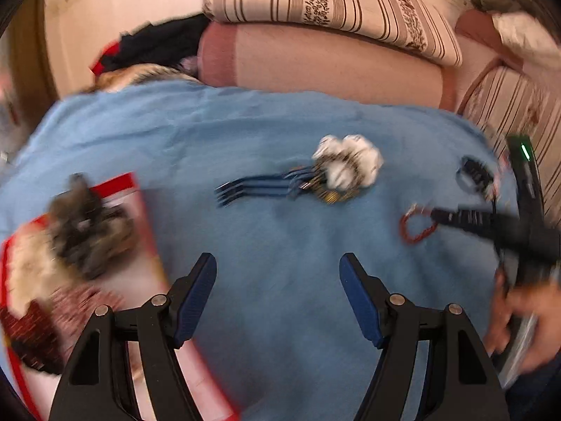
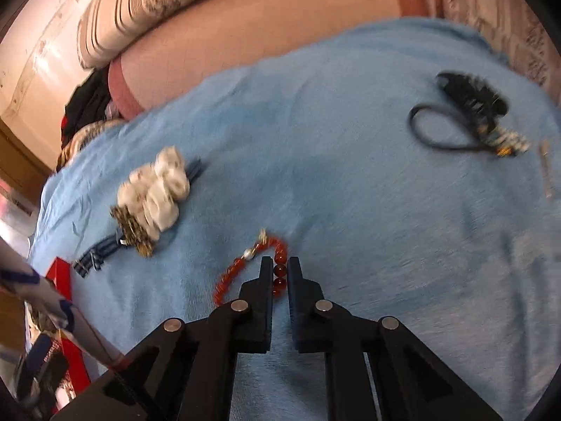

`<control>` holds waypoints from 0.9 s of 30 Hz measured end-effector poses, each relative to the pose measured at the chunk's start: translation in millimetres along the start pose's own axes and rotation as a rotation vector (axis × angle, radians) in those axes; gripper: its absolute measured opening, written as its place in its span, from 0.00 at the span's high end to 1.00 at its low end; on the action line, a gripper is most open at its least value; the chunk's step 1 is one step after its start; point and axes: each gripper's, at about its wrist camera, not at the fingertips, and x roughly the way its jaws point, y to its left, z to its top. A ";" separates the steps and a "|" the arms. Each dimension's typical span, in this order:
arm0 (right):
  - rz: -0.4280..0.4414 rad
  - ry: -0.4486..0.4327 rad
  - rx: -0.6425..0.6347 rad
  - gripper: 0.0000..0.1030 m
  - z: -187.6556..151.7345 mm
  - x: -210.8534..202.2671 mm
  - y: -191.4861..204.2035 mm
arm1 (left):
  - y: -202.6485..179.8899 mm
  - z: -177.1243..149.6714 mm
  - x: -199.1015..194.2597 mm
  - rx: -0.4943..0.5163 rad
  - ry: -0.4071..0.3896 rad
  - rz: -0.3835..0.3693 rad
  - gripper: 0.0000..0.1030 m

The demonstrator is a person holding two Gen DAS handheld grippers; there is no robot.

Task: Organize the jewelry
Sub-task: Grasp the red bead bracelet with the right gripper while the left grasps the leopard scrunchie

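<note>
A red bead bracelet (image 2: 242,270) lies on the blue cloth (image 2: 350,193). My right gripper (image 2: 280,263) is shut on its beads; it also shows in the left wrist view (image 1: 434,215), at the bracelet (image 1: 417,226). My left gripper (image 1: 277,263) is open and empty above the cloth (image 1: 280,126). A white flower hair piece on a blue band (image 1: 347,166) (image 2: 157,189) lies mid-cloth. A black hair clip with a dark cord (image 2: 470,112) (image 1: 475,175) lies at the far right. A red-edged box (image 1: 147,245) holding jewelry is at my left.
A pink bolster (image 1: 333,63) and a striped cushion (image 1: 333,3) lie behind the cloth. Dark clothes (image 1: 154,45) are piled at the back left. A thin metal piece (image 2: 545,172) lies near the cloth's right edge. The red box edge (image 2: 65,280) shows in the right wrist view.
</note>
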 end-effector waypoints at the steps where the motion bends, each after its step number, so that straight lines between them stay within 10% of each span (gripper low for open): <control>1: 0.009 -0.012 -0.001 0.92 0.5 -4.8 -1.6 | -0.2 10.8 8.6 -0.012 0.015 -0.014 0.30; 16: 0.150 0.017 0.050 0.92 5.4 -6.7 1.2 | -31.8 75.4 113.6 0.208 0.094 0.056 0.49; 19: 0.156 0.019 0.053 0.92 6.8 -5.8 0.9 | -37.9 76.7 129.8 0.215 0.114 0.044 0.58; 21: 0.159 0.022 0.057 0.92 7.3 -5.0 -0.5 | -39.7 77.8 133.2 0.213 0.094 0.046 0.92; 27: 0.169 0.019 0.056 0.92 8.0 -8.0 -1.0 | -33.4 66.7 102.1 0.132 0.022 0.030 0.94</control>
